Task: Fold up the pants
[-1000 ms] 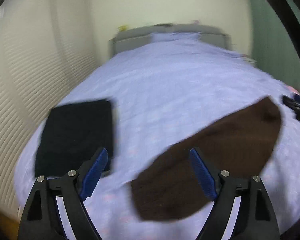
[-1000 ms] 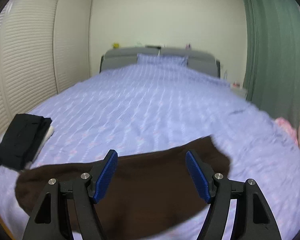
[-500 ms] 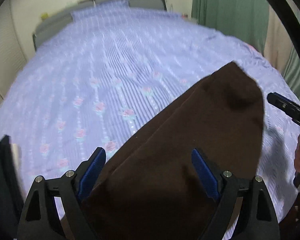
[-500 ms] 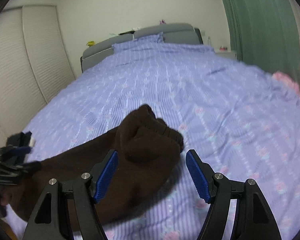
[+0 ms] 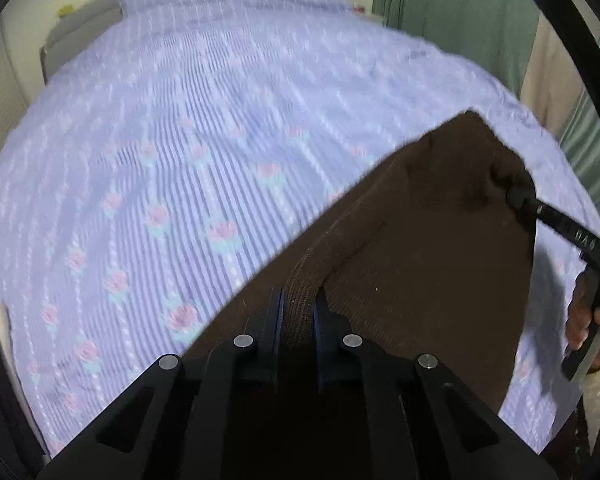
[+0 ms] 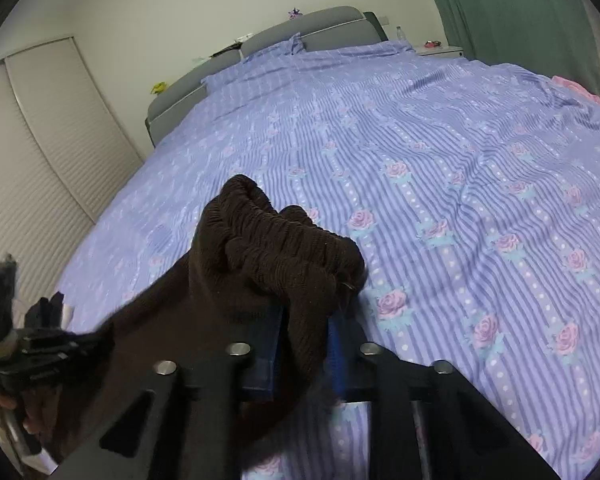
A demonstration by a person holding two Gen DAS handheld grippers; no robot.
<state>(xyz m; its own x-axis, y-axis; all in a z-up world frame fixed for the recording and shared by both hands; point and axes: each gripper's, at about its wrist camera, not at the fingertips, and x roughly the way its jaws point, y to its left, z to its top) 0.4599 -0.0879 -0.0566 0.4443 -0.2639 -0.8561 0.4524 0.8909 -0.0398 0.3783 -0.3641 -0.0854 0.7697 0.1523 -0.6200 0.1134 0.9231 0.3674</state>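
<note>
Left gripper (image 5: pixel 299 312), jaws just closed, pinches a ribbed hem of the brown knit pants (image 5: pixel 428 264); right gripper (image 6: pixel 305 344), likewise just closed, pinches the gathered waistband, probably so the garment can be lifted taut between both ends. The pants lie near the foot edge of the bed (image 6: pixel 460 152), whose floral cover stretches unobstructed toward the headboard (image 6: pixel 324 24).

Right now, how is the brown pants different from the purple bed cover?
The brown pants are plain dark brown; the bed cover is purple stripes with pink roses. The pants are small and bunched at one end; the cover spreads wide and mostly flat. The pants are pinched by the left gripper and right gripper, whose jaws have just been closing on them; nothing grips the cover. Both are soft cloth.
</note>
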